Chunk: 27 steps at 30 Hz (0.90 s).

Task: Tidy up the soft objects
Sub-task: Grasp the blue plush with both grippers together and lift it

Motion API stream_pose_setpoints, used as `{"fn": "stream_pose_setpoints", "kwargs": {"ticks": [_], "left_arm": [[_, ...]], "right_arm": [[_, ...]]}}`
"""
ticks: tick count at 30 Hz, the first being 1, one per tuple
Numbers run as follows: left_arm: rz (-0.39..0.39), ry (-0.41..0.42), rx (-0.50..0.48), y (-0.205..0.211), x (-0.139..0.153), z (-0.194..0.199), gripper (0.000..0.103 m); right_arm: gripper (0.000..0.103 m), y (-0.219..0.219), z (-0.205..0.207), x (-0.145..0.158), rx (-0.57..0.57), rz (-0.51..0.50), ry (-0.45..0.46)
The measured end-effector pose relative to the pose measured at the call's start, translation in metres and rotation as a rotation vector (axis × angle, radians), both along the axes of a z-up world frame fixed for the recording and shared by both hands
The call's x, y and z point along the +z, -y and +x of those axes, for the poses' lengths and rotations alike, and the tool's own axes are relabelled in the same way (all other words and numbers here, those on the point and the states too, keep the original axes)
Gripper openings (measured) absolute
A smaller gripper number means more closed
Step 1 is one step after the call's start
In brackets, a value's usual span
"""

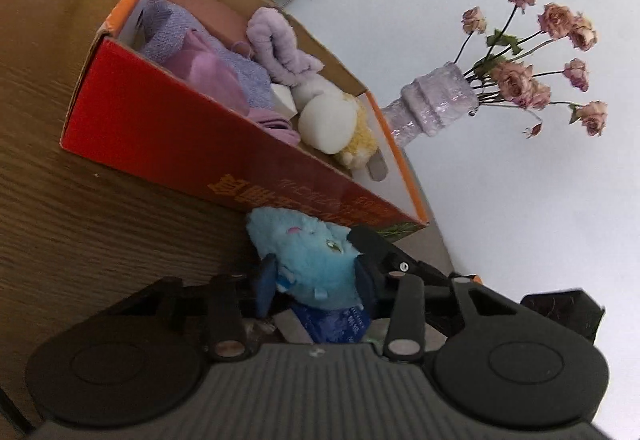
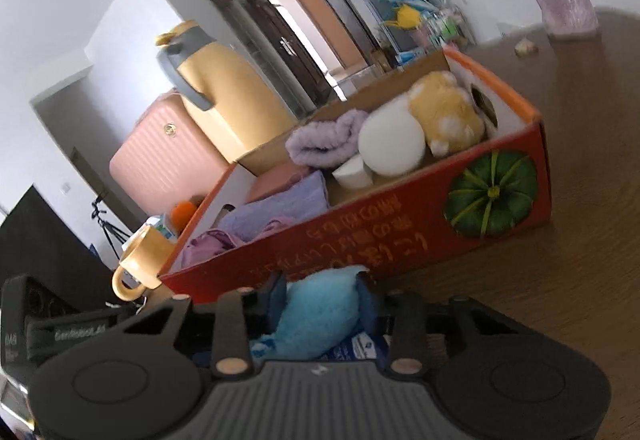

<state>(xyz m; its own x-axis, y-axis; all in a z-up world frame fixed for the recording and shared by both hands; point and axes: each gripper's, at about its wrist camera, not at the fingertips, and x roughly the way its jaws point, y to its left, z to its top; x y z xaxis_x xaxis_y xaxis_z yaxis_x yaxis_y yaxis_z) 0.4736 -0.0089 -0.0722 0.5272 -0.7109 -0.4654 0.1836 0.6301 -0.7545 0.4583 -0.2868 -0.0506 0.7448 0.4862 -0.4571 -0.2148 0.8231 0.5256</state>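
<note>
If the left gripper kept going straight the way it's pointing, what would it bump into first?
The left gripper already has the blue plush toy between its fingers, so that comes first. Just beyond the toy stands the red side wall of the cardboard box, probably the next thing met, though depth is hard to judge.

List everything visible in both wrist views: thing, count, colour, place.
plush toy: 1, blue, on the table against the box's front wall, between both tongs
box: 1, red-orange cardboard, open top, on the table
towels: several, purple and lilac, inside box
sponge ball: 1, white, inside box
fluffy toy: 1, yellow, inside box, far corner
vase: 1, lilac, holds dried pink roses, behind box
jug: 1, yellow, grey handle, behind box
mug: 1, yellow, beside box
suitcase: 1, pink, background
table: 1, brown wood
left tongs: black, closed on plush toy
right tongs: black, closed on plush toy
</note>
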Motion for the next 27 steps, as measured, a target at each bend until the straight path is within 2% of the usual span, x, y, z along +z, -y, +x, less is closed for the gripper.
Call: {"fn": "stream_pose_setpoints", "kwargs": {"ticks": [8,10,14,16,20,23,25,27], "left_arm": [[0.076,0.132,-0.006,0.008,0.023,-0.020,0.036],[0.098,0.185,0.007,0.011,0.036,-0.036,0.036],[0.120,0.214,-0.021,0.010,0.049,-0.089,0.036],[0.109,0.217,-0.034,0.005,0.048,-0.126,0.036],[0.174,0.199,-0.067,0.002,0.035,-0.184,0.036],[0.216,0.177,-0.096,-0.002,0.025,-0.210,0.039],[0.245,0.185,-0.092,-0.007,0.022,-0.222,0.045],[0.252,0.199,-0.070,-0.012,0.026,-0.228,0.045]], "right_arm": [[0.031,-0.004,-0.020,0.016,-0.010,-0.061,0.110],[0.031,-0.002,-0.034,0.025,-0.008,-0.047,0.129],[0.030,-0.001,-0.086,0.039,0.053,-0.083,0.148],[0.030,-0.002,-0.120,0.039,0.091,-0.092,0.144],[0.031,-0.010,-0.168,0.023,0.156,-0.128,0.090],[0.033,-0.011,-0.186,0.010,0.196,-0.121,0.036],[0.033,-0.011,-0.196,0.006,0.194,-0.135,0.026],[0.035,-0.009,-0.202,0.006,0.181,-0.135,0.024]]}}
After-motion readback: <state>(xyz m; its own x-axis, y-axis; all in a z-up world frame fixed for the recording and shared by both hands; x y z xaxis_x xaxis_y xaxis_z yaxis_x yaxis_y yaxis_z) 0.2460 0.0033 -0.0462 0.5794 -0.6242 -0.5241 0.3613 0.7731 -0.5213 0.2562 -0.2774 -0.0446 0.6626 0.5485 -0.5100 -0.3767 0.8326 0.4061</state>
